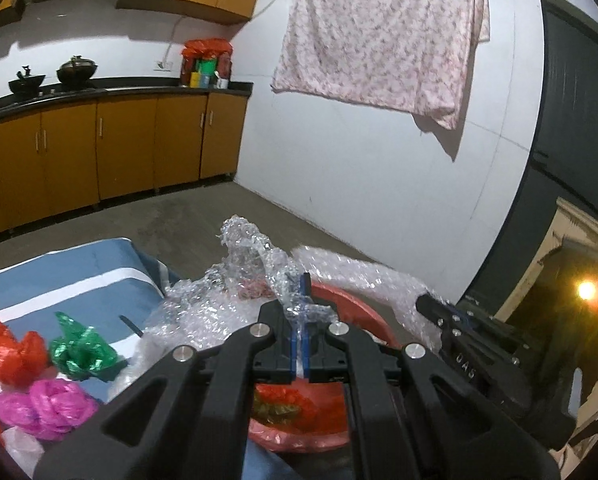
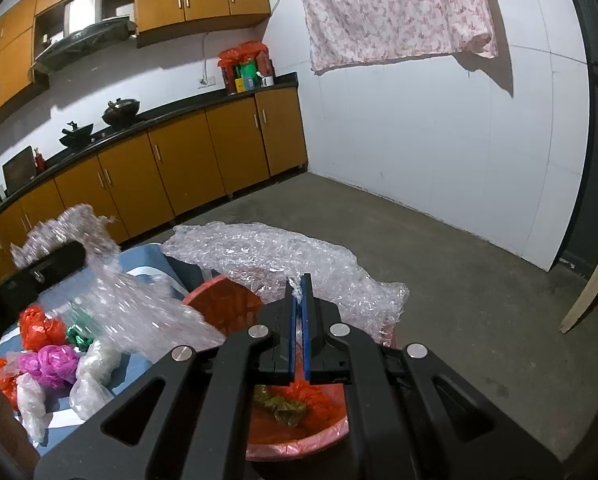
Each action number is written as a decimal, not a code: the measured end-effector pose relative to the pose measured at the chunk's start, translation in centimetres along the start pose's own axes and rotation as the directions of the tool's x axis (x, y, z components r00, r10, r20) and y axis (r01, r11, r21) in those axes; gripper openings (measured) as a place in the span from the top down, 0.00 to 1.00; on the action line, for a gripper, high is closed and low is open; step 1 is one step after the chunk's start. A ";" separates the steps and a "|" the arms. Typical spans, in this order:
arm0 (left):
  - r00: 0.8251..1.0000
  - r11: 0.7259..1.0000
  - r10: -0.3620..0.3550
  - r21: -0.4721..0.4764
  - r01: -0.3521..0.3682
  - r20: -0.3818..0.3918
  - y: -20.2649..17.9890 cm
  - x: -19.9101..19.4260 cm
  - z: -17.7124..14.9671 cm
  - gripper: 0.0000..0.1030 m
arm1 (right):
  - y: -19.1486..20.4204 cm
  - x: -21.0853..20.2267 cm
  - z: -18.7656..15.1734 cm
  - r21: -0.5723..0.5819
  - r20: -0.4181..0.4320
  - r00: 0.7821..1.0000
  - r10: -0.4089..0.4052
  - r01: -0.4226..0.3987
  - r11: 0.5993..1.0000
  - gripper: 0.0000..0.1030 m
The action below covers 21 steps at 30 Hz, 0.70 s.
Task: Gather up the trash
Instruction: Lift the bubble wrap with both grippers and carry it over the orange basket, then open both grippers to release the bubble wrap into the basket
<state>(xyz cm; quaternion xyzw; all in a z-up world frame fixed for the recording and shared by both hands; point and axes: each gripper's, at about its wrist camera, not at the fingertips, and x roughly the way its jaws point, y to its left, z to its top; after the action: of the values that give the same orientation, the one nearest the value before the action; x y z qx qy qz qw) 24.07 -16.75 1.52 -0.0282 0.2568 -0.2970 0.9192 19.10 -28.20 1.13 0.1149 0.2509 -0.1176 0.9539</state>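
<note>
A big sheet of clear bubble wrap (image 1: 235, 280) hangs over the red trash bin (image 1: 351, 308). My left gripper (image 1: 302, 300) is shut on the bubble wrap and lifts one end. My right gripper (image 2: 297, 292) is shut on another edge of the bubble wrap (image 2: 283, 256) above the red bin (image 2: 223, 300). The bin's pink liner holds red and olive trash (image 2: 287, 404). Crumpled red (image 1: 11, 344), green (image 1: 81, 348) and pink (image 1: 43, 400) plastic bags lie on the blue cloth (image 1: 67, 272) to the left. The right gripper's body shows in the left wrist view (image 1: 459, 328).
Orange kitchen cabinets (image 1: 99, 144) with a black counter and two woks (image 1: 77, 68) run along the far wall. A floral sheet (image 1: 379, 28) hangs on the white wall. Bare concrete floor (image 2: 459, 272) lies right of the bin. A dark door (image 1: 571, 120) is at right.
</note>
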 end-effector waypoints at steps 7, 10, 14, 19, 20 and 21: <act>0.998 1.000 0.016 -0.017 -0.017 -0.061 0.8 1.7 -1.3 0.64 | -0.4 1.5 -0.6 -0.011 -0.032 0.998 0.051 -0.051 0.999 0.81; 0.997 0.999 0.035 -0.034 -0.037 -0.075 1.8 1.6 -1.6 0.61 | -0.9 1.3 -1.2 0.003 -0.031 0.997 0.067 -0.067 0.998 0.56; 0.994 0.995 0.068 -0.063 -0.074 -0.085 3.4 0.8 -1.7 0.55 | -1.5 0.8 -1.7 0.008 -0.038 0.998 0.054 -0.054 0.999 0.56; 0.985 0.984 0.159 -0.075 -0.164 -0.068 5.3 -2.7 -2.6 0.36 | -1.6 -0.6 -2.4 -0.013 -0.032 0.999 0.038 -0.039 0.999 0.49; 0.982 0.981 0.179 -0.070 -0.184 -0.060 5.6 -3.6 -2.9 0.34 | -1.7 -0.8 -2.4 -0.013 -0.030 0.999 0.040 -0.041 0.999 0.44; 0.979 0.978 0.197 -0.066 -0.200 -0.053 5.7 -4.4 -3.1 0.30 | -1.5 -1.1 -2.6 -0.014 -0.028 0.999 0.044 -0.044 0.999 0.43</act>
<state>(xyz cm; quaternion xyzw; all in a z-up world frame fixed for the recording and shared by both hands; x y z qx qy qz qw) 22.52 -9.24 -0.37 -0.0283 0.2899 -0.1952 0.9365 16.54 -28.74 -0.80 0.1152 0.2624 -0.0930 0.9535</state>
